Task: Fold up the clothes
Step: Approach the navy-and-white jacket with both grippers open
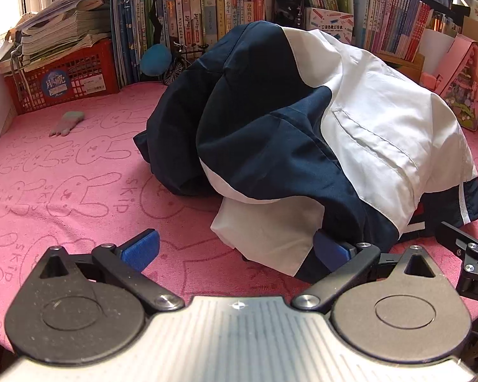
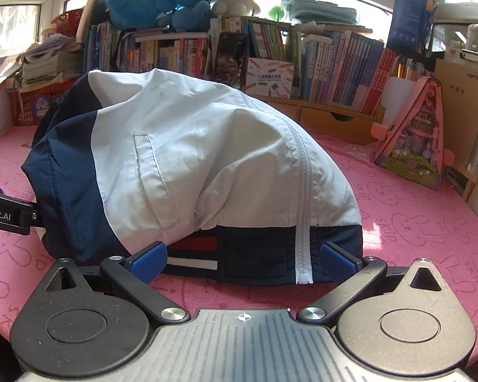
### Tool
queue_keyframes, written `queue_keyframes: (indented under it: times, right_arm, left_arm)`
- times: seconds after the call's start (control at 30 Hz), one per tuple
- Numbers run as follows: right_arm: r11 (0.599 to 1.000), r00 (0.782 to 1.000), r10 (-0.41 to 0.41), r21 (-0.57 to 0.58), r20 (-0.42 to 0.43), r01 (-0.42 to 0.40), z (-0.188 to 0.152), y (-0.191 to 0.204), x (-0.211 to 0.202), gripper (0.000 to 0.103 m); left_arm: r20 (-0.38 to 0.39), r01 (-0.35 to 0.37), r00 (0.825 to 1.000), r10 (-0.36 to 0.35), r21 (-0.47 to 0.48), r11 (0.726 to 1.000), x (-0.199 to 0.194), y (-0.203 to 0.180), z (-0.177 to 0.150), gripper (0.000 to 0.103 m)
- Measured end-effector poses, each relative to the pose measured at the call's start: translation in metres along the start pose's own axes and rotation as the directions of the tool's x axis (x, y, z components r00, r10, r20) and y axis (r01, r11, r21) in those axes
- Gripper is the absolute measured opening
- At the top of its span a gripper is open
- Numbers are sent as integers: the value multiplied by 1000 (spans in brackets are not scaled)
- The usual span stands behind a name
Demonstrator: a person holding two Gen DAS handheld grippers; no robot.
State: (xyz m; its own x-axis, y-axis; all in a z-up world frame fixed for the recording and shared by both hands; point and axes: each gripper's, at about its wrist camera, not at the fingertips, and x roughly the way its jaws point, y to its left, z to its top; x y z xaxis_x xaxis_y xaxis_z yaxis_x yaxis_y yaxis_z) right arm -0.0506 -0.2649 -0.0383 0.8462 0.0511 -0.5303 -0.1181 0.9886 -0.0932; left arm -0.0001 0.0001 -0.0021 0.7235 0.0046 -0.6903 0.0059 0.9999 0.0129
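Note:
A navy and white jacket (image 1: 302,121) lies heaped on the pink bunny-print cloth (image 1: 63,175). In the right wrist view the jacket (image 2: 191,159) shows its white zipper (image 2: 304,222) and a red, white and navy hem band. My left gripper (image 1: 235,248) is open at the jacket's near left corner; its right blue pad (image 1: 329,250) is partly under the fabric, its left pad (image 1: 141,248) is clear of it. My right gripper (image 2: 243,259) is open, with the hem lying between its blue pads. The right gripper's body (image 1: 471,261) shows at the left view's right edge.
Bookshelves (image 2: 334,63) line the back of the table. A red basket (image 1: 63,76) with paper stacks stands at back left, a pink case (image 2: 414,133) at right. A small grey glove (image 1: 67,122) lies on the cloth. Plush toys (image 2: 175,0) sit on top of the books.

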Motion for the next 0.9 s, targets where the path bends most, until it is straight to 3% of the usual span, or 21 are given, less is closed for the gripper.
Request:
queue_keyframes:
  times: [0.2,0.9]
  right_arm:
    - [1000,998,1,-1,-56,-1,0,3,5,103]
    - [1000,999,-24,-21,-31,23,1,4,4,103]
  left_arm:
    - [-21,-4,1000,4,10,1000,6,0,-7,103]
    - [-101,-16,995,16,3,1000,21,-1,-9,103]
